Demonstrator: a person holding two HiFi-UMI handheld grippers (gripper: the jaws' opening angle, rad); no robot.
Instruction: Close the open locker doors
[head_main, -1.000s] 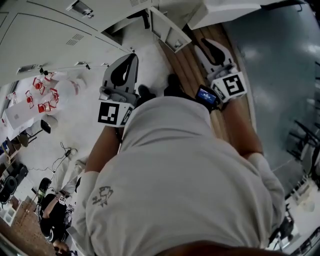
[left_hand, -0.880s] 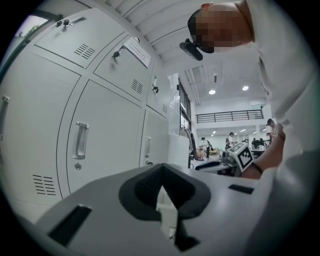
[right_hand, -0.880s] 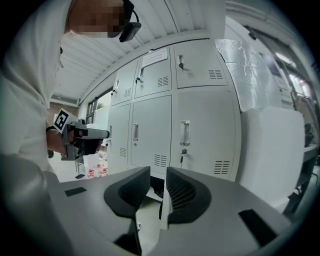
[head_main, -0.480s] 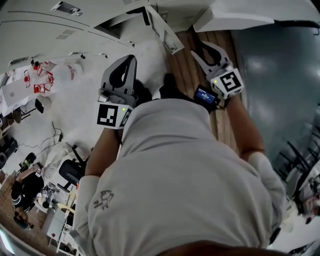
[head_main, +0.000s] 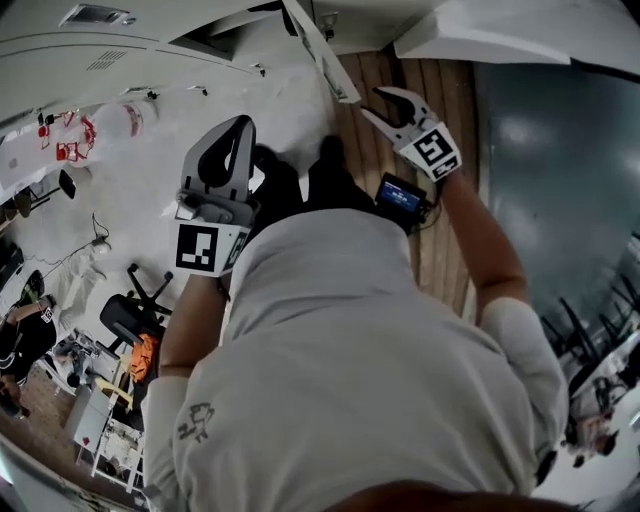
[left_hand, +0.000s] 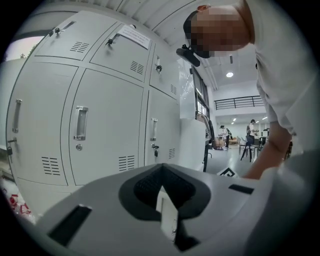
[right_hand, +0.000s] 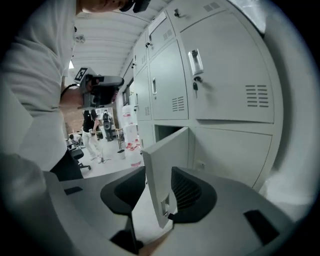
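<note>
A grey locker door (head_main: 318, 48) hangs open from the locker bank (head_main: 120, 40) ahead of me. In the right gripper view the door (right_hand: 167, 160) juts out from its dark open compartment (right_hand: 167, 131). My right gripper (head_main: 388, 105) reaches up to the door's free edge. Its jaws are opening, and the edge with its latch stands between them (right_hand: 157, 175). The left pad is clear of the door. My left gripper (head_main: 238, 128) hangs lower left, shut on nothing (left_hand: 161, 170), facing closed lockers (left_hand: 100, 130).
A wooden strip (head_main: 440, 230) runs under the right arm beside dark grey floor (head_main: 560, 150). An office chair (head_main: 130, 310) and red-and-white items (head_main: 70, 140) lie on the pale floor at left. People (left_hand: 252, 131) stand far down the room.
My right gripper has moved up to the door's edge and its jaws have spread wider. The left gripper has drifted left. The view has shifted along the lockers.
</note>
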